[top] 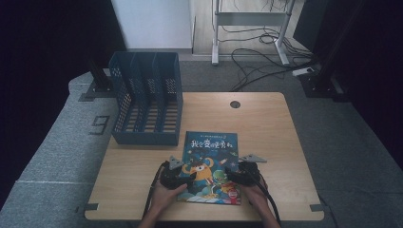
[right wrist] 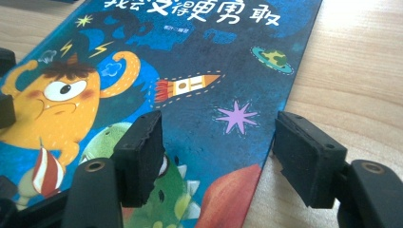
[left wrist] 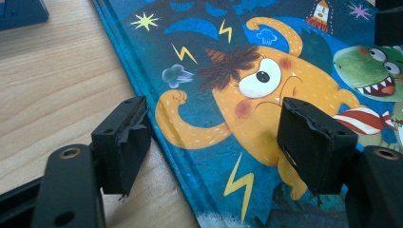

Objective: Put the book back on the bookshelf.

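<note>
- Book (top: 210, 166) flat on worktop (top: 266, 123).
- Left tongs (left wrist: 216, 142) spread, straddling its left edge.
- Right tongs (right wrist: 218, 156) spread, straddling its right edge.

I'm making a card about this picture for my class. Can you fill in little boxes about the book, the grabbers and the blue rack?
book: blue picture book with an orange monster, lying flat, cover up, on the wooden table
left gripper: open, jaws astride the book's left edge
right gripper: open, jaws astride the book's right edge
rack: dark blue file rack, beyond the book at the table's far left
book lifted: no
</note>
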The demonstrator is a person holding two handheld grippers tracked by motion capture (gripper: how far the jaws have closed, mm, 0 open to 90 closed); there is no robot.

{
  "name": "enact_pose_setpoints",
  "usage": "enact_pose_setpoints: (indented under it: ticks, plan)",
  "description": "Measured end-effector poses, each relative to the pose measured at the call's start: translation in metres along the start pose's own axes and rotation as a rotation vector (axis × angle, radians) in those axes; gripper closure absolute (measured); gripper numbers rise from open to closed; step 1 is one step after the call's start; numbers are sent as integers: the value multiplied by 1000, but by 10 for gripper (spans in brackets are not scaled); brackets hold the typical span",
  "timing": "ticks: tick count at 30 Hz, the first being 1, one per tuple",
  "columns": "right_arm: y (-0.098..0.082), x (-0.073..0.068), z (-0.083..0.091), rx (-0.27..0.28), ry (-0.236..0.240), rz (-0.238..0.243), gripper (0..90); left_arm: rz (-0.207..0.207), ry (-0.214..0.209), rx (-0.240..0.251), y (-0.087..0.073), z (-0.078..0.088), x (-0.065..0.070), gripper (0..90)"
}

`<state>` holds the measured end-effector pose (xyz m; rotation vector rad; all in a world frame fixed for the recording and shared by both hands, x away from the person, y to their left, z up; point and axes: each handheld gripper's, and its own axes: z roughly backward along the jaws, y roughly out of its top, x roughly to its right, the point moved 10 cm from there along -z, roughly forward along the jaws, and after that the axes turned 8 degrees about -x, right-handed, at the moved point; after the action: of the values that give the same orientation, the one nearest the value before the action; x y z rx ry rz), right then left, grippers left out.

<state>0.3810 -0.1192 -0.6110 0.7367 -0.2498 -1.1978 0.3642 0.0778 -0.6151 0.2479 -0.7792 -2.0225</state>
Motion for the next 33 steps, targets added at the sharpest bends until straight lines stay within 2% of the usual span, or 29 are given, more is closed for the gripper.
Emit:
enact_pose_setpoints:
  ticks: [4, 12, 18, 22, 33]
  plan:
    - [-1, 1, 2, -7, 12, -8, 363, -5, -3, -5, -2, 1, 3, 270]
    - [-4, 2, 4, -21, 1, 5, 369, -10, -6, -11, -3, 2, 4, 268]
    - [-3, 2, 3, -25, 19, 4, 353, -20, -17, -15, -3, 1, 6, 233]
    - [1, 3, 0, -18, 38, -9, 317, -22, -28, -18, -3, 1, 6, 216]
    - [14, 9, -10, -3, 44, -29, 284, -20, -34, -19, -2, 1, 6, 209]
